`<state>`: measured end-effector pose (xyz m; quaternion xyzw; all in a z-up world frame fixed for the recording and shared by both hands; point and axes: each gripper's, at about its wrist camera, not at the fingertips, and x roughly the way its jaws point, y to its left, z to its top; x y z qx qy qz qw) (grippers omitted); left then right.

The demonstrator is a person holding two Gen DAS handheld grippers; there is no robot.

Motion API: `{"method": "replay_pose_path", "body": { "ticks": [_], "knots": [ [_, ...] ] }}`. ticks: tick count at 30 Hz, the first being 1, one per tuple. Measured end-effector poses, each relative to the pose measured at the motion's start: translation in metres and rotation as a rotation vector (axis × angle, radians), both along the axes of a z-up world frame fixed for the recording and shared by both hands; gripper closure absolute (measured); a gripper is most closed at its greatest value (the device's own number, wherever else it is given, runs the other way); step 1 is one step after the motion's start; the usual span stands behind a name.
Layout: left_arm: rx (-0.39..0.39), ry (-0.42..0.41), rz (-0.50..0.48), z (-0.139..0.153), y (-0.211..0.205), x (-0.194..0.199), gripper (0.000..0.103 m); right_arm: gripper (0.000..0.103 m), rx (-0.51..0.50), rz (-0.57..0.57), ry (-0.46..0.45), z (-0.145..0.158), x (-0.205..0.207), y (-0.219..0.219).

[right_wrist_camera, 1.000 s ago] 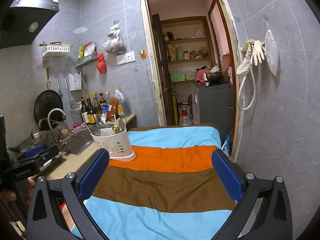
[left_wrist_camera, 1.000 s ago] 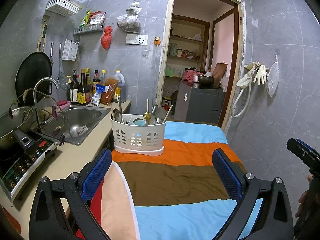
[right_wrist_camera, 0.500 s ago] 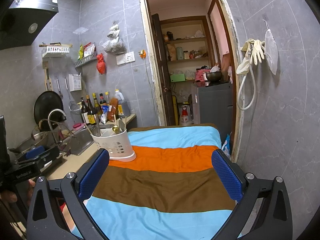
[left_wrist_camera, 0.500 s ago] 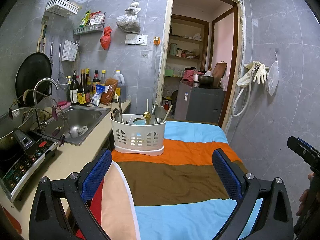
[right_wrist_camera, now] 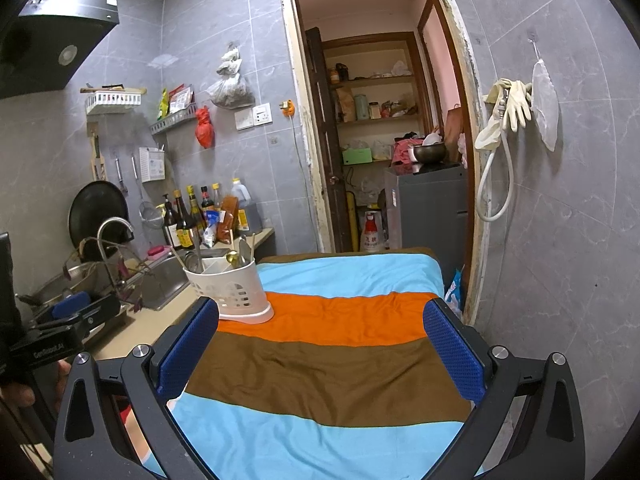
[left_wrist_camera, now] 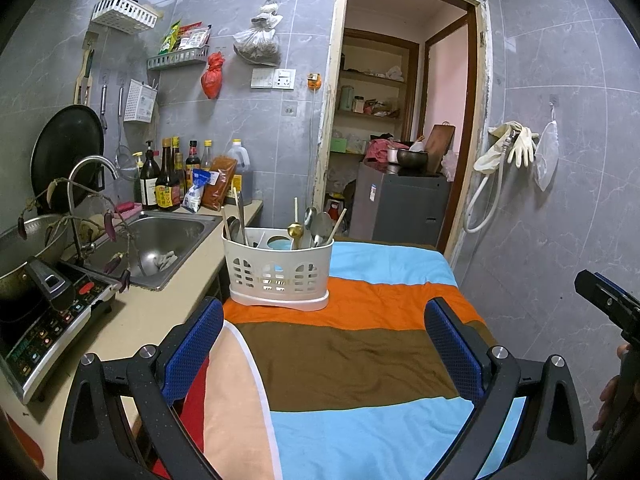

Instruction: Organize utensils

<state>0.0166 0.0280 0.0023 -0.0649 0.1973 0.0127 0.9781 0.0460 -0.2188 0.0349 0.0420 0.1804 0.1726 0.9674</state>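
A: What is hard to make out here?

B: The lower parts of the utensils (left_wrist_camera: 316, 226). They stand inside the white caddy (left_wrist_camera: 279, 272), so only handles and spoon bowls show above its rim. In the right wrist view the caddy (right_wrist_camera: 234, 290) is small and off to the left, and its contents blur together there.

A: What can you tell of the contents?

B: A gold spoon (left_wrist_camera: 295, 232) near the middle, silver spoons just right of it, some thin pale sticks, perhaps chopsticks, and darker handles in the left compartment. Something light blue lies low inside; I cannot tell what it is.

A: Where does the caddy stand?

B: On the orange band of the striped cloth (left_wrist_camera: 360, 356) covering the surface, at its far left corner, just beside the sink (left_wrist_camera: 168, 240).

A: And the two tools?

B: The left gripper (left_wrist_camera: 324, 348) has its blue-padded fingers (left_wrist_camera: 192, 354) spread wide with nothing between them. The right gripper (right_wrist_camera: 320, 346) is likewise released and empty above the cloth. Both are cut off at the bottom edge.
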Motion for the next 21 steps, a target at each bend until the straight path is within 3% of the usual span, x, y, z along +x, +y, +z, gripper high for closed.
{"method": "replay_pose_path", "body": {
  "ticks": [21],
  "knots": [
    [-0.016,0.021,0.002,-0.0044,0.0073,-0.0026,0.005,0.000,-0.002,0.007,0.001,0.0022,-0.0013,0.0037]
  ]
}}
